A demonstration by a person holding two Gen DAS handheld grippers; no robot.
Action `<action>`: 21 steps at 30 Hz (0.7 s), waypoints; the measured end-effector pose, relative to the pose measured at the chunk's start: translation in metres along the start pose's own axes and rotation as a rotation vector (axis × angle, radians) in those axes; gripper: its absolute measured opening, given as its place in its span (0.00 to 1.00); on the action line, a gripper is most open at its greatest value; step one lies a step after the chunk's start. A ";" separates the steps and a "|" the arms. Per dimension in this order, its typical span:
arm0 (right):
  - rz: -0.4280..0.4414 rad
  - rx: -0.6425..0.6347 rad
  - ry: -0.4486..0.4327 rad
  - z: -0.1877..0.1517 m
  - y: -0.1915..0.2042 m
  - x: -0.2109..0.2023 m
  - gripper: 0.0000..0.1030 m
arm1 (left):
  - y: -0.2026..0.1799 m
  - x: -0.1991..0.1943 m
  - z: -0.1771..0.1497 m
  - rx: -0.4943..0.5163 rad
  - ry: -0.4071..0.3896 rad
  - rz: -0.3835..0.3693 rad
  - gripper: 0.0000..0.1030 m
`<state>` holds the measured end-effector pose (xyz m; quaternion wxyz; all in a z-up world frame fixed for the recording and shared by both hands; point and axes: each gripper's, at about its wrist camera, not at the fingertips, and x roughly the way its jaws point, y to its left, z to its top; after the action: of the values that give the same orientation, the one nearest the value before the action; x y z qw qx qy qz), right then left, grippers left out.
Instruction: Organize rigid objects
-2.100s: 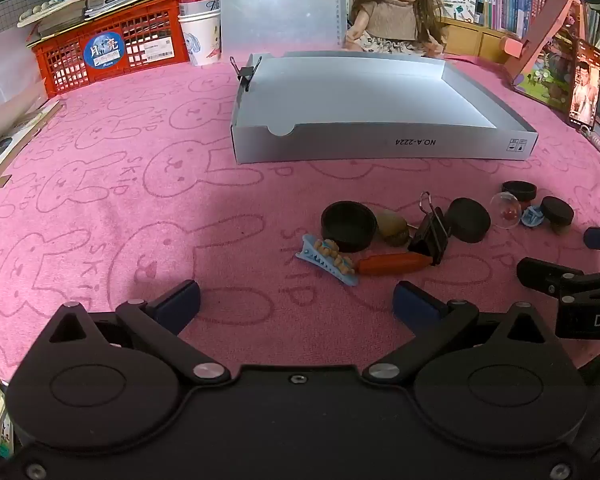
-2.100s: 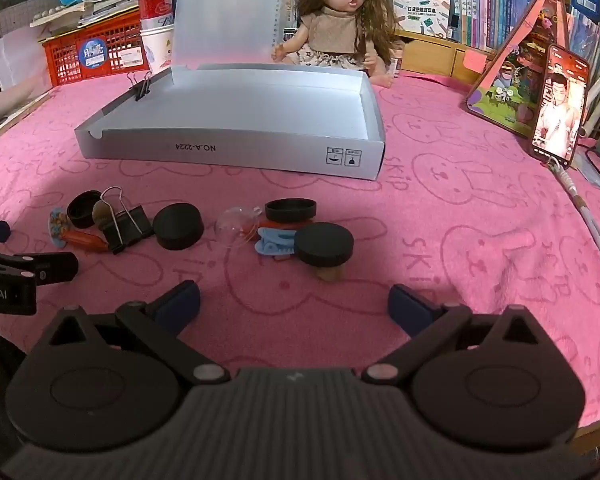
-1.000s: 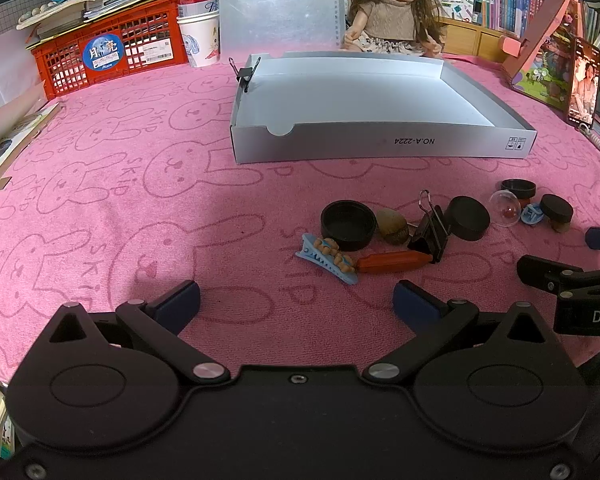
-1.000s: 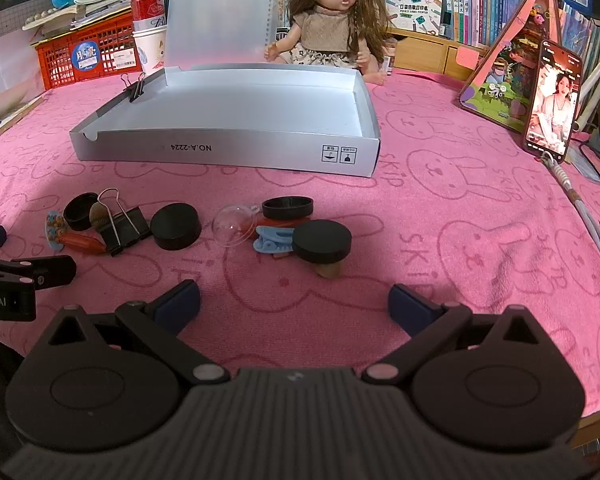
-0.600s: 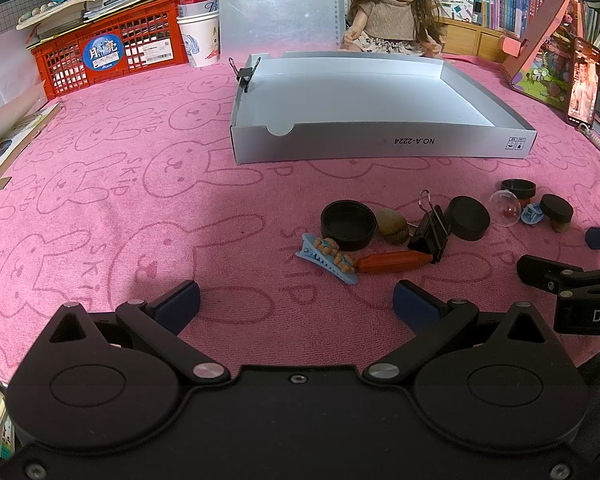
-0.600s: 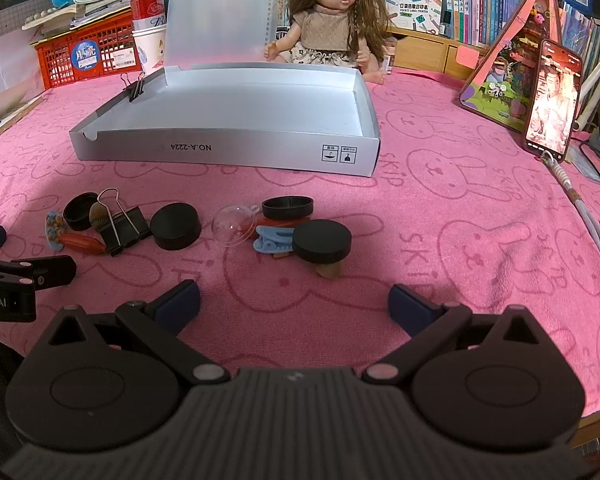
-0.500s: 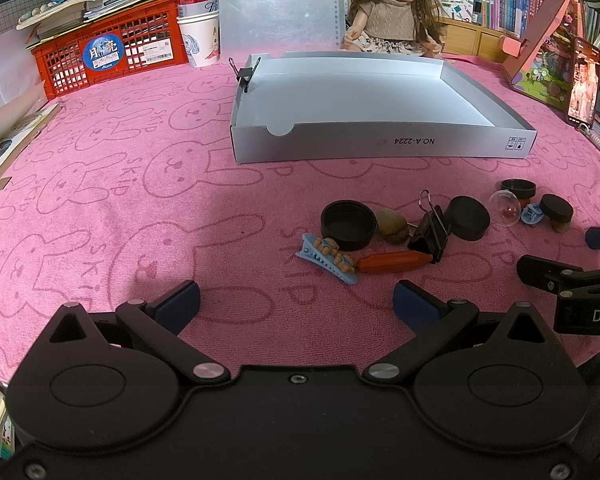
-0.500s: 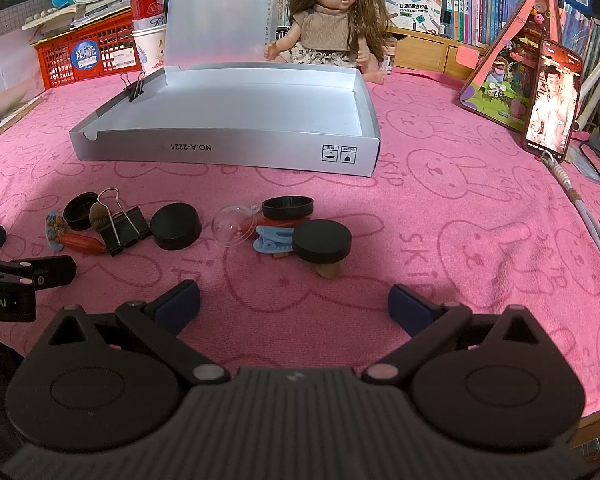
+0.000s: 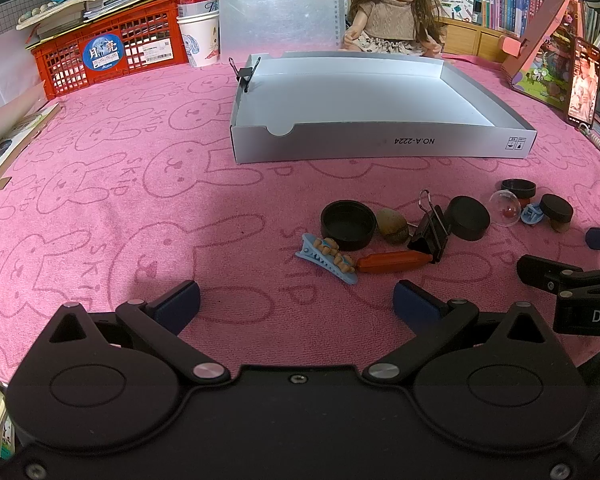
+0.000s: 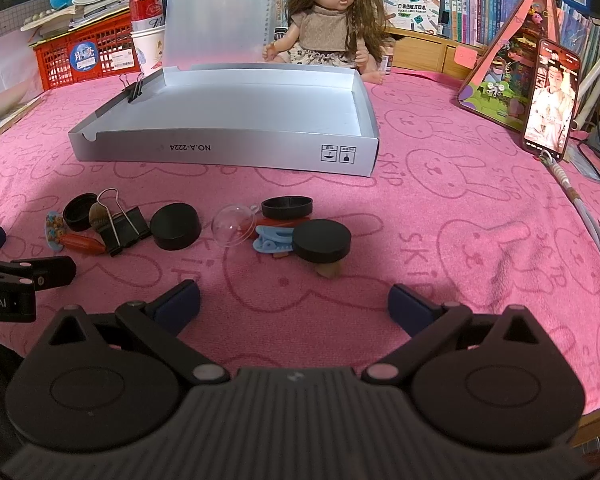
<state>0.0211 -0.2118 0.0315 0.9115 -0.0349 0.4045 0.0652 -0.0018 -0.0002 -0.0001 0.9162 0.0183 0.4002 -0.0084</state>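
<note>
A row of small objects lies on the pink towel in front of a shallow grey box [image 9: 380,148] [image 10: 228,152]. From the left: a blue hair clip [image 9: 326,258], an orange stick [image 9: 394,261], an open black lid [image 9: 348,229], a brown stone [image 9: 392,221], a black binder clip [image 9: 430,232] [image 10: 120,224], a black cap [image 10: 176,226], a clear dome [image 10: 234,225], a second blue clip [image 10: 270,240], a black-topped cork [image 10: 321,246]. My left gripper [image 9: 296,304] is open just short of the left end. My right gripper [image 10: 294,304] is open before the cork. Neither holds anything.
A doll [image 10: 332,28] sits behind the box. A red crate [image 9: 108,56] with books, a can and a paper cup stand back left. A phone [image 10: 552,96] leans on a pink stand at the right, with a cable running along the towel's right edge.
The right wrist view has shifted slightly since the oldest frame; since one second ago nothing has moved. Both grippers stay open.
</note>
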 end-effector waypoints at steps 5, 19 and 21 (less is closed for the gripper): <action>0.000 0.000 0.000 0.000 0.000 0.000 1.00 | 0.000 0.000 0.000 -0.001 0.000 0.000 1.00; -0.001 0.003 0.002 0.000 -0.002 0.000 1.00 | 0.000 0.000 -0.002 0.004 -0.008 -0.005 1.00; 0.000 0.003 0.001 -0.001 -0.003 -0.001 1.00 | 0.001 0.001 -0.002 0.007 -0.010 -0.008 1.00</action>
<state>0.0208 -0.2150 0.0316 0.9114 -0.0336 0.4049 0.0645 -0.0027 0.0004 -0.0020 0.9180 0.0199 0.3957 -0.0135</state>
